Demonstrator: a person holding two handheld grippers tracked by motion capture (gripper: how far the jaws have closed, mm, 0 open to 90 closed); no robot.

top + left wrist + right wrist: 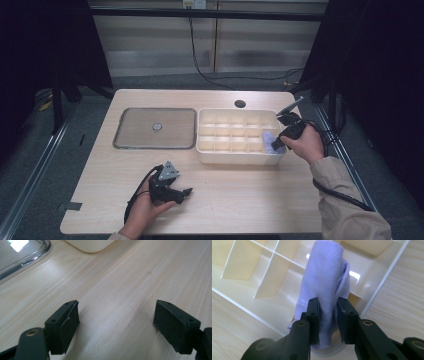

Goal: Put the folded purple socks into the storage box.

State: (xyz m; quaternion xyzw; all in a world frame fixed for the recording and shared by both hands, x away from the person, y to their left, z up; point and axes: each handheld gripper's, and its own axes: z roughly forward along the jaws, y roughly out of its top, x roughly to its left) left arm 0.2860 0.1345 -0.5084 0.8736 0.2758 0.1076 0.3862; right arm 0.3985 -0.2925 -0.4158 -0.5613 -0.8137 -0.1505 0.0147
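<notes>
The wooden table [240, 200] carries, from largest to smallest, a flat metal tray [155, 128] with a small round piece [157, 127] at its middle, a cream compartment box [237, 156] divided by thin walls into a grid of cells, and a rolled lilac cloth [325, 280] with a line of small print near its lower edge. In the high view the cloth [270, 141] sits at the box's near right corner, over the corner cell, and whether its lower end rests on the cell floor cannot be told. The right gripper [328, 307] pinches the roll across its middle, both pads pressed into the fabric so that it bulges above and below the jaws; in the high view this gripper [278, 146] reaches in from the box's right rim. The left gripper [116, 322] lies low over bare table with its jaws spread wide and nothing between them, and the high view shows it [186, 192] well apart from the box. The cloth is judged light, soft and compressible, not fragile, and unlikely to slip from rubber pads; its weakness is that it may unroll or sag if taken by a loose end. A grip across the thick middle of the roll, as shown, appears the soundest hold, keeping the layers together while it goes into a narrow cell.
</notes>
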